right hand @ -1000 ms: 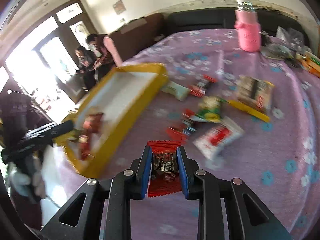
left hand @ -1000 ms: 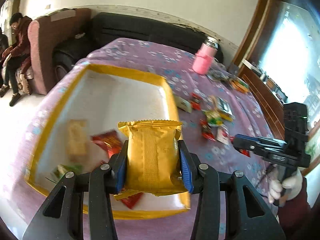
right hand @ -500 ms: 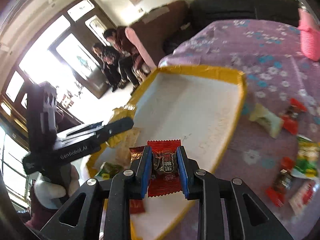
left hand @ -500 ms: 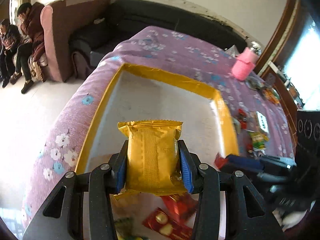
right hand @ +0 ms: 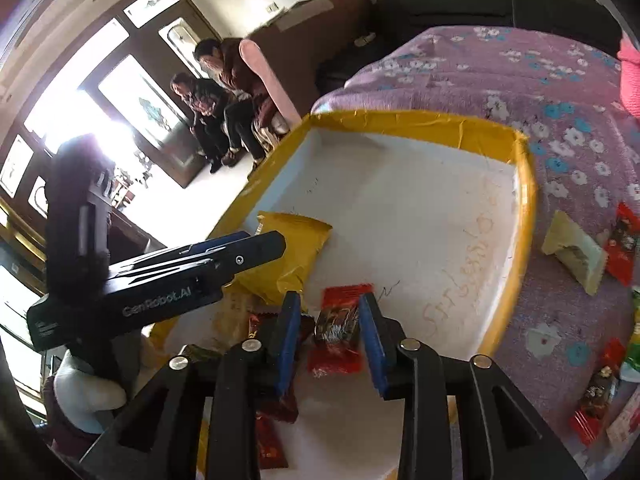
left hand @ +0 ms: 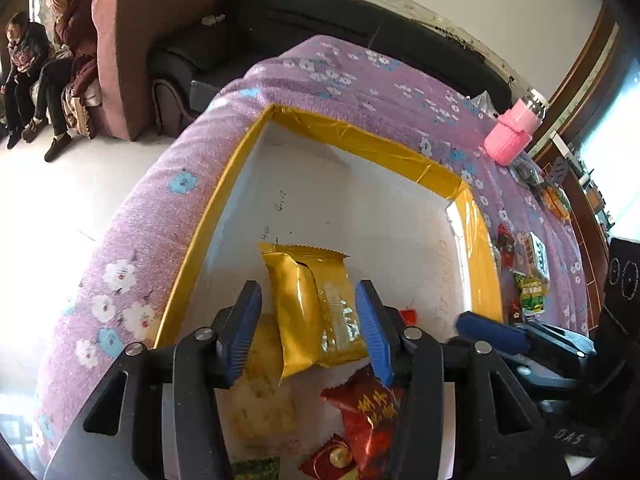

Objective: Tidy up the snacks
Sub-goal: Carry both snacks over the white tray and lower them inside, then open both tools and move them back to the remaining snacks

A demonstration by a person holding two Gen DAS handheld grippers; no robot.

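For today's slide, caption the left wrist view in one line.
Open left tool releasing a gold packet into the yellow-rimmed tray.

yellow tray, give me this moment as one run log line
left hand-held gripper: open, gold packet released | right hand-held gripper: open, red packet released | both over yellow tray

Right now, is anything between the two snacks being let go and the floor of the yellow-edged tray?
Nothing visible. Both hand-held grippers are open over the tray. The gold packet sits between the left one's jaws, the red packet between the right one's, with other snacks beside them.
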